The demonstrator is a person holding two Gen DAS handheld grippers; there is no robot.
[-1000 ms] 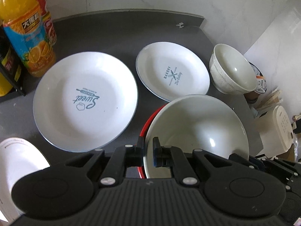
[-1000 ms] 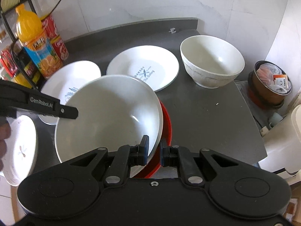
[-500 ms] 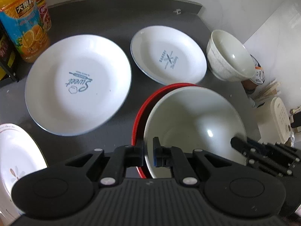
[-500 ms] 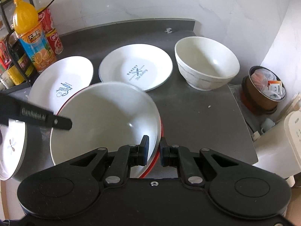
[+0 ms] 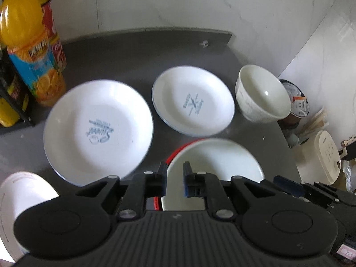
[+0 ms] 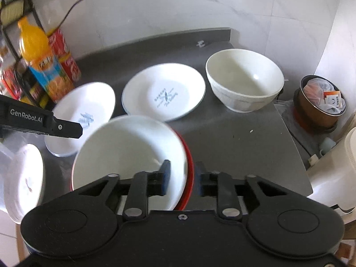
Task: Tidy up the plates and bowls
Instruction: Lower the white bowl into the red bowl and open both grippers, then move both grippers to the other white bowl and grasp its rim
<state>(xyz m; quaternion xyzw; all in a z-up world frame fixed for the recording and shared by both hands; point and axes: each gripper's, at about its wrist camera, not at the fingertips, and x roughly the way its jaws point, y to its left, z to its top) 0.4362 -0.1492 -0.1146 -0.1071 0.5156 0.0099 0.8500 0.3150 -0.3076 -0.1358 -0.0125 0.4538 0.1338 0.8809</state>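
Item: dark grey desk, crockery part-sorted.

Stacked: one wide white shallow bowl is sitting inside a red-rimmed plate at the near edge; this pairing is reading as the only nesting done.

Loose: a large white plate with blue "Sweet" print, a smaller white plate with crossed-utensil print, a deep cream bowl at the far right, and a white plate with faint motif partly off the near-left edge are all lying apart, awaiting grouping.

Right gripper: fingers are standing apart, straddling the stacked rim without gripping it.

Left gripper: fingers are narrowly parted, holding nothing, hovering at the stack's left rim.

Bystanders: orange juice bottle, red can.
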